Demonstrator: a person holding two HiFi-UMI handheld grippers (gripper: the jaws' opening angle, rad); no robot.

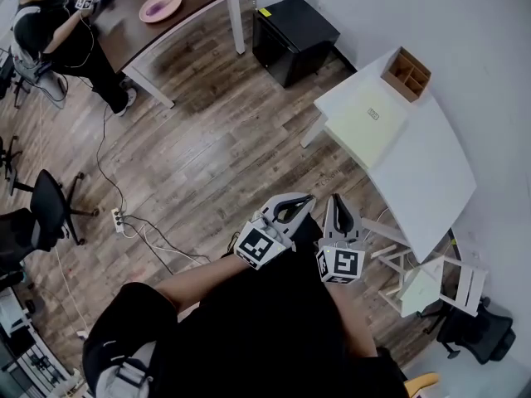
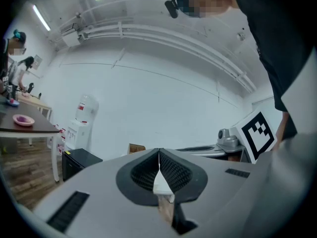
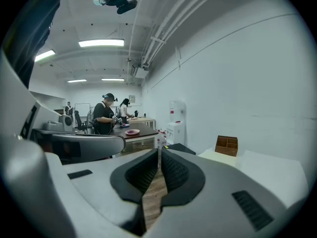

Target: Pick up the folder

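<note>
The folder is pale yellow and lies flat on the white table at the right of the head view, next to a wooden organiser box. Both grippers are held over the wooden floor, short of the table. My left gripper has its jaws shut with nothing between them. My right gripper is beside it, also shut and holding nothing. In the right gripper view the folder and the box show ahead and to the right of the shut gripper. The left gripper view shows its own shut gripper.
A black cabinet stands left of the white table. A brown table with a pink plate and a person are at the far left. A power strip with cables and an office chair are on the floor. A white folding rack stands nearby.
</note>
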